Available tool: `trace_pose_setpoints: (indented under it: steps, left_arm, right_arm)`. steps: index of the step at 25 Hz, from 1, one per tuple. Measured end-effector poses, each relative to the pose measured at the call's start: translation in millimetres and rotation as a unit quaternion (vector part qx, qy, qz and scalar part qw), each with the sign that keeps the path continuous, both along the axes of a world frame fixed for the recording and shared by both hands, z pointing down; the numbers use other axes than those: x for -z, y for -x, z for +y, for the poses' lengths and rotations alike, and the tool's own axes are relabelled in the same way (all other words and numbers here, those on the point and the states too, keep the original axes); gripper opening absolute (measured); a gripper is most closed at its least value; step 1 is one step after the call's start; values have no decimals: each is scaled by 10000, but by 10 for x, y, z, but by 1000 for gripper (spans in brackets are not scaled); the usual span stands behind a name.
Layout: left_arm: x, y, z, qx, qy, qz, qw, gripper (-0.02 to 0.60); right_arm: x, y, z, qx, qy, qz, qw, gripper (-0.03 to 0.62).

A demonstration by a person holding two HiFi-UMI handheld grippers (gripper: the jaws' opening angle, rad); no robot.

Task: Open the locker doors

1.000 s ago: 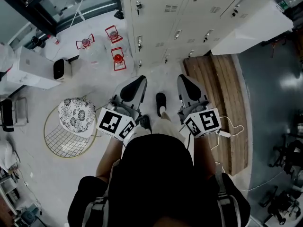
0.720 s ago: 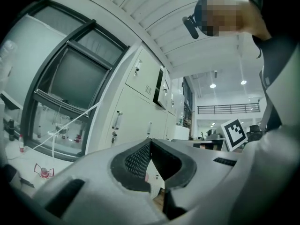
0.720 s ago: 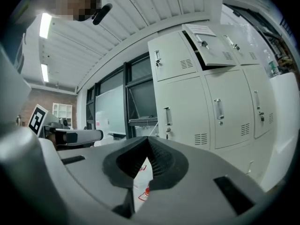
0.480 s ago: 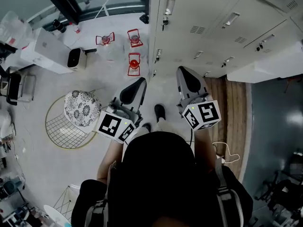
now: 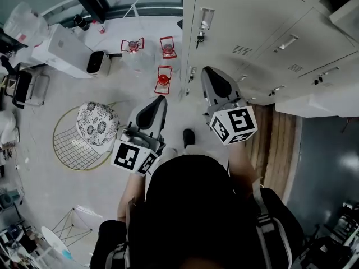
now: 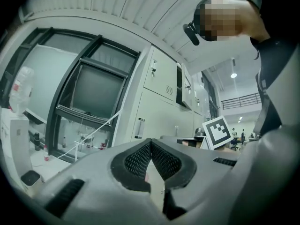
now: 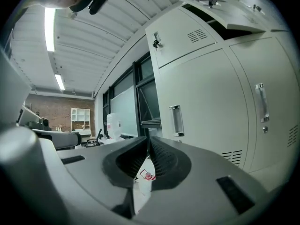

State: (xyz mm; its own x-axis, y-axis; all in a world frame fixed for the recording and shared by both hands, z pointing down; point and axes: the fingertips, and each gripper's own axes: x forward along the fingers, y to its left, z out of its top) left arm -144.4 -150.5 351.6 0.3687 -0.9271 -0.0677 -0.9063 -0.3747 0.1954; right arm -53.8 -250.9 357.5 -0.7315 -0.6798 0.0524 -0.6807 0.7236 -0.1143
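Note:
Pale grey lockers (image 5: 252,21) fill the top right of the head view, with bar handles (image 5: 206,18) on their shut doors. One door (image 5: 314,104) at the right stands swung out. My right gripper (image 5: 208,72) is raised toward the lockers, shut and empty, short of the doors. In the right gripper view a shut door (image 7: 206,102) with a handle (image 7: 176,120) stands just past the right gripper (image 7: 149,138). My left gripper (image 5: 159,101) hangs lower over the floor, shut with nothing held. The lockers (image 6: 159,111) also stand ahead of the left gripper (image 6: 151,142).
A wire stool with a patterned cushion (image 5: 92,130) stands at the left. Three red-framed jugs (image 5: 162,80) sit on the floor by the locker corner. A white box (image 5: 67,52) is at the upper left. Wooden boards (image 5: 275,144) lie at the right. My shoe (image 5: 189,137) shows between the grippers.
The person has stepped closer to the lockers, which now fill more of the view. The right gripper has risen toward the doors. Both grippers stay shut.

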Motion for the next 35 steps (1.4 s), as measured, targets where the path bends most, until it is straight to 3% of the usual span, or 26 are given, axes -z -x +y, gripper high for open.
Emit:
trace_pose_setpoints:
  steps: [25,35]
  left_arm:
    - [-82,195,-173,853,127,-99,9962,18]
    - [-95,331,-212,1041,158,-20,9944,18]
  right_arm:
    - [22,437,-1135,74,-255,391,9989,174]
    - [-86,537,-1384,-124,-246,587,9979,193]
